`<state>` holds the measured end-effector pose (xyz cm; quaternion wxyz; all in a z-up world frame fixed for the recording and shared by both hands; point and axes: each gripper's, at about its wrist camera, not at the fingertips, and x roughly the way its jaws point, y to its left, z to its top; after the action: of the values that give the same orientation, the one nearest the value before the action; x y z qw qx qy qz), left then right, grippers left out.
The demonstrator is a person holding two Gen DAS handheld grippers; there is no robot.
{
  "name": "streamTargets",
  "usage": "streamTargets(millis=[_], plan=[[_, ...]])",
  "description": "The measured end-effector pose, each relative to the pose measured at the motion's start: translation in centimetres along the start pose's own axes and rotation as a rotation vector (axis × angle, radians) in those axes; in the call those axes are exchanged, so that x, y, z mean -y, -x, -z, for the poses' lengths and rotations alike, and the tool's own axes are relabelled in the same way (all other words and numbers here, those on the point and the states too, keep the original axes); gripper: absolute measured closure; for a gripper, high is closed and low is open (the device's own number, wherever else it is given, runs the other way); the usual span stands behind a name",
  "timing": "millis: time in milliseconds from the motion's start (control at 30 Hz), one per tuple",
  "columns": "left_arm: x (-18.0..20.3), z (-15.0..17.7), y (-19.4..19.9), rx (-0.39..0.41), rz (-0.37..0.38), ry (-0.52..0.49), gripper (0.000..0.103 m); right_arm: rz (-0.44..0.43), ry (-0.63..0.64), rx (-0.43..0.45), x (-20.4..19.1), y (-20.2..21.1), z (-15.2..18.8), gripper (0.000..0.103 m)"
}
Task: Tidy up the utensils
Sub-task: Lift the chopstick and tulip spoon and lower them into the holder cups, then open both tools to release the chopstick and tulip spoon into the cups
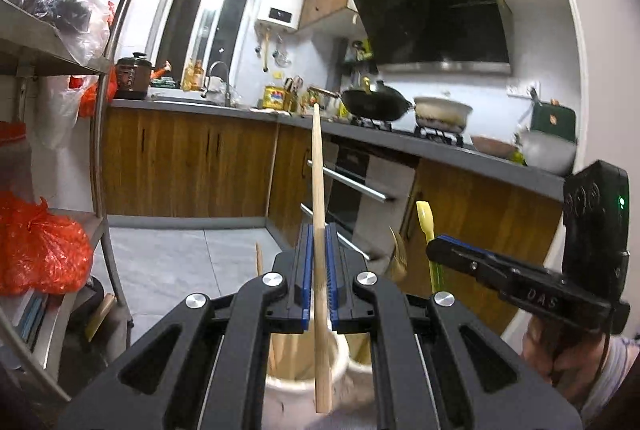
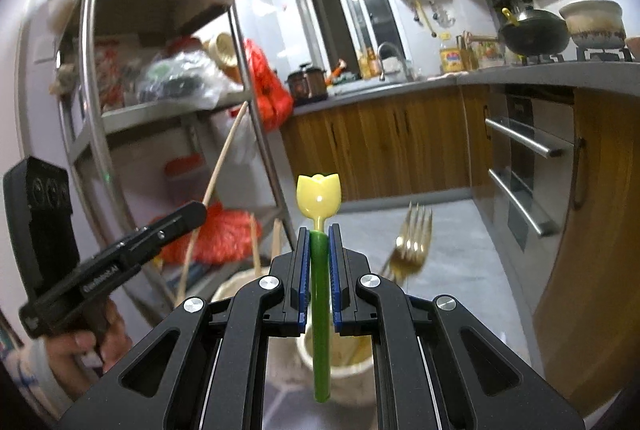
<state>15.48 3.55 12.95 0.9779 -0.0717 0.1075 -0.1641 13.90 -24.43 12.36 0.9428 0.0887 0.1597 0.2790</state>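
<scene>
While the left gripper [image 1: 319, 262] clamps a long wooden chopstick [image 1: 319, 189] between its blue pads, the stick stands nearly upright, its lower end hanging above a white holder [image 1: 296, 386] below. Just beside it, the right gripper [image 2: 319, 262] pinches the green stem of a utensil with a yellow tulip-shaped head [image 2: 319, 194]. Under it sits a second pale holder [image 2: 352, 370] with what looks like a blurred golden fork [image 2: 412, 242]. Farther off, a wok [image 1: 376, 101] rests on the stove.

Grey tiled floor [image 1: 176, 262], wooden cabinets [image 1: 180, 161], dark window [image 2: 348, 9], steel shelving [image 2: 160, 109], possibly cluttered
</scene>
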Motion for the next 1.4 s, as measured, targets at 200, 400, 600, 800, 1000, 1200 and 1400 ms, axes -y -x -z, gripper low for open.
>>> streamTargets(millis=[200,400,600,800,1000,1200,1400], plan=[[-0.5,0.2,-2.2,0.034,-0.048,-0.004,0.097,0.041,0.040,0.057,0.0,-2.3,0.1,0.093],[-0.5,2.4,-3.2,0.035,-0.108,-0.020,0.097,0.064,0.082,0.028,0.1,-4.3,2.3,0.093],[-0.3,4.6,-2.5,0.012,-0.113,-0.069,0.097,0.050,0.099,-0.034,0.1,-4.7,4.4,0.093],[-0.7,6.0,-1.3,-0.030,-0.122,-0.082,0.097,0.025,0.088,-0.097,0.3,-4.8,5.9,0.093],[-2.0,6.8,-0.8,-0.073,-0.153,-0.059,0.097,0.001,0.085,-0.155,0.1,-5.2,6.7,0.093],[-2.2,6.8,-0.6,-0.085,-0.151,-0.048,0.097,0.008,0.094,-0.217,-0.2,-6.0,7.1,0.093],[-2.0,6.4,-0.5,-0.096,-0.141,-0.055,0.094,0.007,0.097,-0.211,-0.2,-5.2,6.7,0.079]])
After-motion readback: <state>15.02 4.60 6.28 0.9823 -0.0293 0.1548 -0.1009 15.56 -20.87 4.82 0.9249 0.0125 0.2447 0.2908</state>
